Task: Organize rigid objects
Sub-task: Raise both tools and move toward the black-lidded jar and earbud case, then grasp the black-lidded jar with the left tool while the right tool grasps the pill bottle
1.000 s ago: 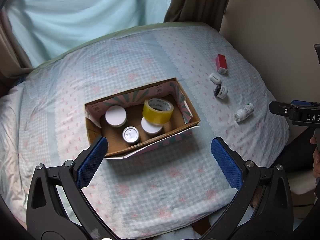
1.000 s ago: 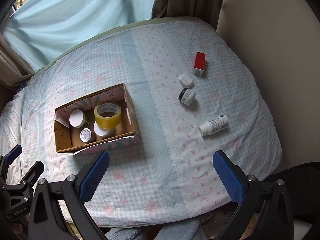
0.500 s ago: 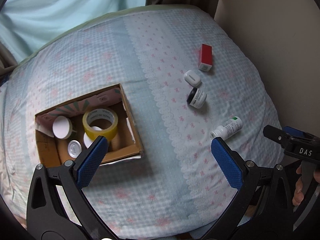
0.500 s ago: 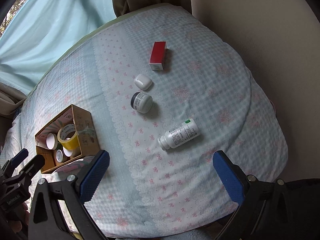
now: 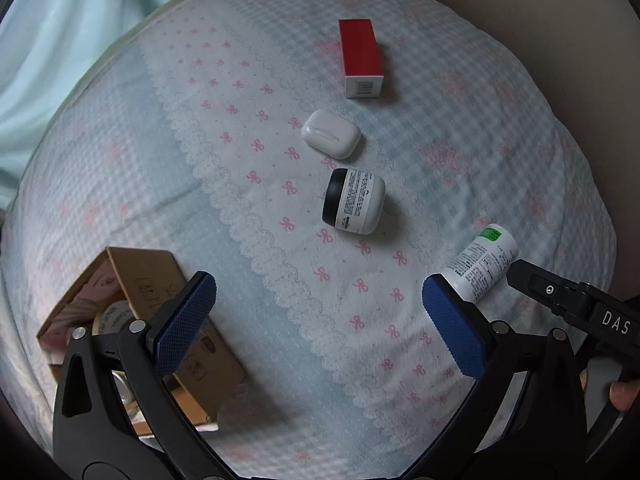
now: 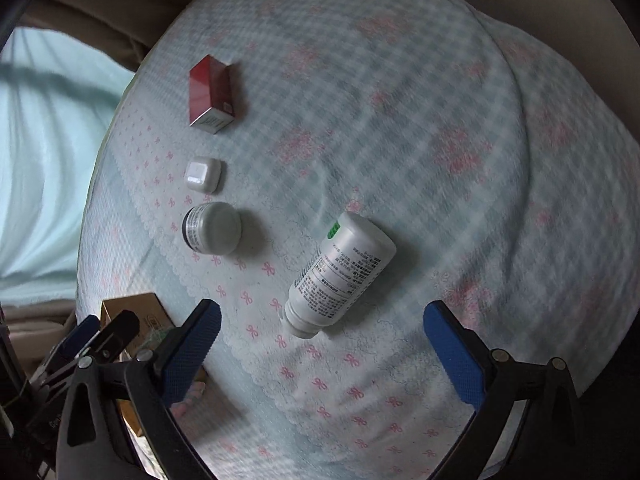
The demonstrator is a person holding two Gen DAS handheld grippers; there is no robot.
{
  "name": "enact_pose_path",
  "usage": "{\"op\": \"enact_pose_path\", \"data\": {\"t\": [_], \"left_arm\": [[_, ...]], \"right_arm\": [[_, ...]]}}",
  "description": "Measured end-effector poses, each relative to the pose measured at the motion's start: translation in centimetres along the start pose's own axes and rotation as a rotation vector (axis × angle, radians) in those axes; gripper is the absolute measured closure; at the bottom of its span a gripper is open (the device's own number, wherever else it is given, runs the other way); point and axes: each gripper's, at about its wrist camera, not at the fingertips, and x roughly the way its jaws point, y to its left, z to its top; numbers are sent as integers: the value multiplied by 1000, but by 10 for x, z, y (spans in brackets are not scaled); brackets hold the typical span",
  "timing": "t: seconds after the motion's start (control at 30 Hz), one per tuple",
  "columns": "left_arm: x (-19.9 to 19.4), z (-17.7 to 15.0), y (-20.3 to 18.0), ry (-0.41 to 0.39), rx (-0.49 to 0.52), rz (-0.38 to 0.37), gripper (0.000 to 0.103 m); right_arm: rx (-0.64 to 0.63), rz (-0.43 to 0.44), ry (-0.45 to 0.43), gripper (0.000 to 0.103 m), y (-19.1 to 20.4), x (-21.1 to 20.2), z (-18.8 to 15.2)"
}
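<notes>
A white pill bottle (image 6: 340, 272) lies on its side on the bed, just ahead of my open, empty right gripper (image 6: 320, 354); it also shows in the left wrist view (image 5: 480, 266). A white jar with a black lid (image 5: 354, 201) (image 6: 212, 227), a white earbud case (image 5: 331, 133) (image 6: 203, 174) and a red box (image 5: 360, 57) (image 6: 211, 94) lie in a row beyond. My left gripper (image 5: 318, 324) is open and empty above the bedspread, right of the cardboard box (image 5: 160, 280), which holds a yellow tape roll and jars, mostly hidden.
The checked bedspread (image 5: 248, 184) with pink bows falls away at its rounded edges. A beige wall (image 6: 580, 12) is on the right, a pale blue curtain (image 5: 60, 40) on the left. The right gripper's body (image 5: 576, 308) shows at the left view's right edge.
Both grippers have moved right and closer to the loose items. The cardboard box has slid to the lower left of both views. The pill bottle now lies just ahead of the right gripper.
</notes>
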Motion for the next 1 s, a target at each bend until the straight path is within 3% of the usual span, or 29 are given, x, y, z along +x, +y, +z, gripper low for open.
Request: {"op": "enact_pose_path", "data": {"t": [0.2, 0.37, 0.47, 0.6, 0.73, 0.83, 1.0], "left_arm": [[39, 18, -9, 37, 75, -9, 2], [69, 33, -15, 68, 132, -18, 17], [85, 41, -19, 83, 163, -27, 21], [101, 49, -23, 92, 200, -40, 25], [117, 51, -25, 118, 233, -38, 47], [121, 49, -26, 120, 242, -67, 56], [118, 43, -33, 103, 261, -42, 57]], "right_arm": [[193, 39, -5, 10, -9, 27, 4], [352, 52, -5, 11, -16, 49, 4], [424, 45, 0, 23, -20, 61, 5], [495, 9, -14, 31, -22, 71, 6], [521, -25, -29, 32, -20, 74, 7], [516, -66, -28, 43, -19, 74, 6], [523, -50, -41, 55, -22, 74, -5]]}}
